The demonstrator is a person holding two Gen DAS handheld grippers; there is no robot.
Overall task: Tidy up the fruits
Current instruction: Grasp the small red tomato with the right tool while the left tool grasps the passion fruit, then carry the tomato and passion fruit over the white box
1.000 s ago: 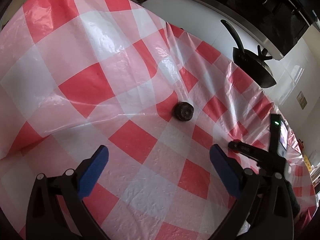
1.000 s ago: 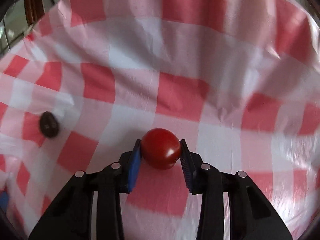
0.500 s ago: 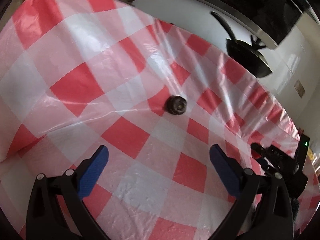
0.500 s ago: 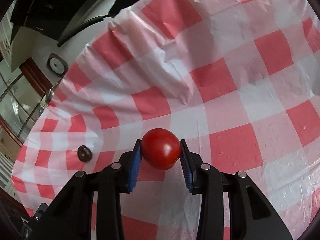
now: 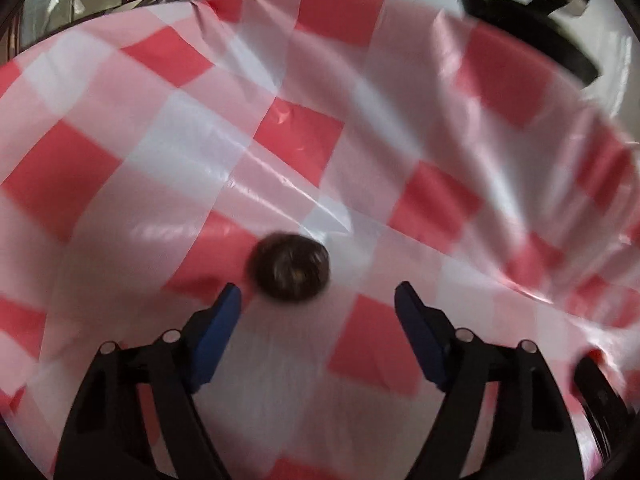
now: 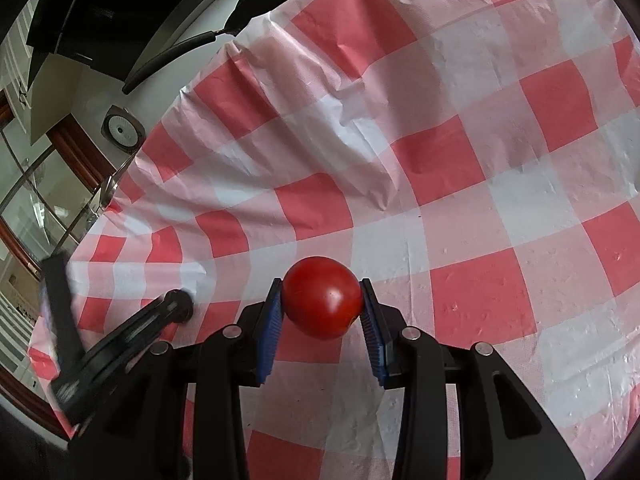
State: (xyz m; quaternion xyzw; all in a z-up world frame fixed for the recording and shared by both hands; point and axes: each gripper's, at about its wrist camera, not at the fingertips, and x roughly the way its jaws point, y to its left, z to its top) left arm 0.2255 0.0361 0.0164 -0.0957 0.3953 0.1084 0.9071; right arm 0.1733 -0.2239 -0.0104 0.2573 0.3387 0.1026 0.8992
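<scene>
A dark brown round fruit (image 5: 290, 266) lies on the red-and-white checked tablecloth (image 5: 300, 140). My left gripper (image 5: 318, 294) is right behind it, jaws closing. The fruit sits just ahead of the blue pads (image 5: 218, 328), nearer the left one, and neither pad presses on it. This view is blurred. My right gripper (image 6: 322, 300) is shut on a red tomato (image 6: 322, 296), held a little above the cloth. In the right wrist view the left gripper (image 6: 176, 306) shows from the side at lower left, hiding the dark fruit.
A black pan (image 5: 532, 28) sits on the white counter beyond the cloth's far edge; its long handle (image 6: 172, 60) shows in the right wrist view. A round silver object (image 6: 122, 130) stands by the cloth's corner. The cloth is creased, with raised folds (image 6: 360, 152).
My left gripper has moved up close to the dark fruit and its jaws have narrowed. The right gripper swung round with the tomato, then held still; the left gripper now appears in its view.
</scene>
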